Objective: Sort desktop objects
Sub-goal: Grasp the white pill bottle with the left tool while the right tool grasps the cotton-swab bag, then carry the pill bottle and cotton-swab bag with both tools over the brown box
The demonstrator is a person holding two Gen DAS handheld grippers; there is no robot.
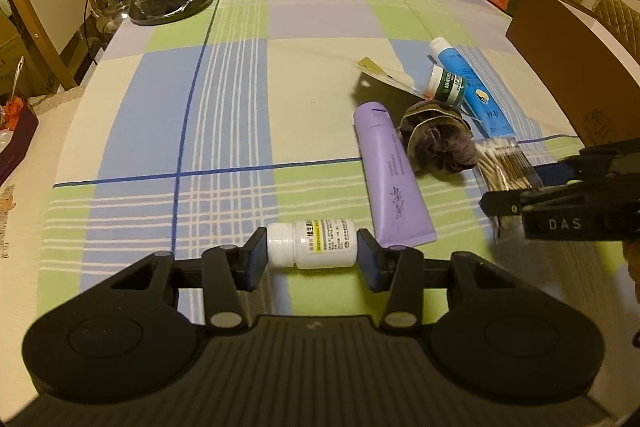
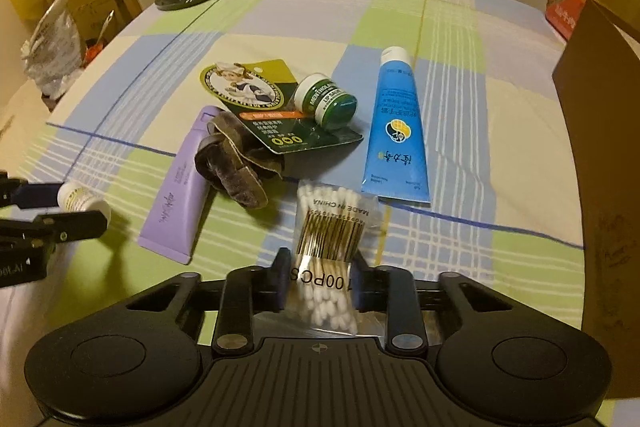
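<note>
Left wrist view: the white pill bottle (image 1: 312, 243) is clamped end to end by the left gripper (image 1: 312, 259) above the desk (image 1: 224, 99). The cotton swab pack (image 2: 326, 259) is pinched by the right gripper (image 2: 320, 287); both should be lifted level, clear of the purple tube (image 1: 390, 173).

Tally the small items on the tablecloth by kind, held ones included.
Tubes: 2 - purple tube, blue tube
Bottles/jars: 2 - white pill bottle, green jar
Cotton swab packs: 1
Carded packages: 1
Scrunchies: 1
Total: 7
</note>
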